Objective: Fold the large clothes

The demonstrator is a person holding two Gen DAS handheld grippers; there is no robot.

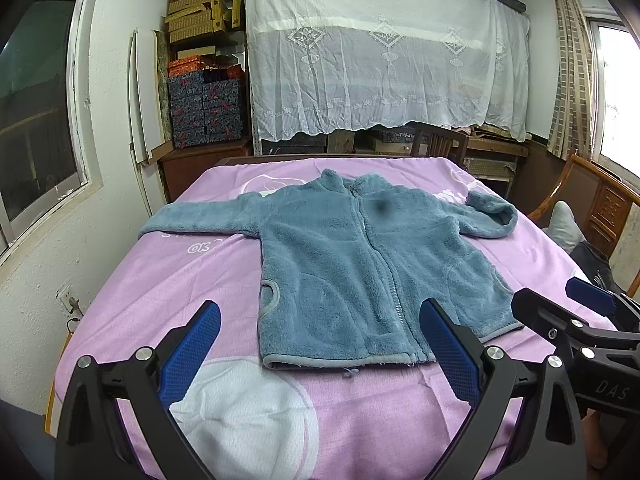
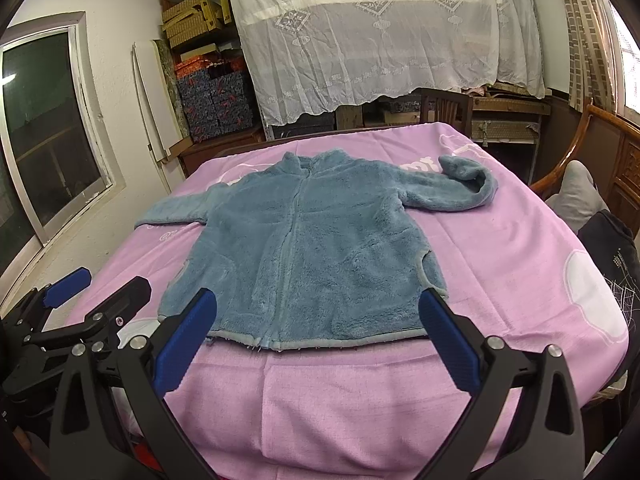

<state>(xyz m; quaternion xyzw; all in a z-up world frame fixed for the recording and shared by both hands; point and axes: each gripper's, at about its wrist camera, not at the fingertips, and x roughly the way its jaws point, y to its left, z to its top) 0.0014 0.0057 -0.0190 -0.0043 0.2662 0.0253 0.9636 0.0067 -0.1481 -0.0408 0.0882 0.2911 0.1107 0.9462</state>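
A blue fleece zip jacket (image 1: 340,264) (image 2: 308,248) lies flat and face up on the pink bedsheet (image 1: 168,296) (image 2: 360,400), zipped, collar at the far end. Its left sleeve stretches straight out; its right sleeve (image 1: 492,212) (image 2: 468,184) is bent back at the cuff. My left gripper (image 1: 320,316) hovers open above the hem, nothing between its blue pads. My right gripper (image 2: 318,304) also stands open just before the hem, empty. Each gripper shows at the edge of the other's view: the right gripper (image 1: 560,304) and the left gripper (image 2: 104,284).
White patches are printed on the sheet (image 1: 248,412). A wall with a window (image 1: 36,120) runs along the bed's left. Shelves with boxes (image 1: 204,80) and a lace-covered rack (image 1: 380,48) stand beyond. A wooden chair (image 2: 600,152) with dark clothing (image 2: 608,248) sits right.
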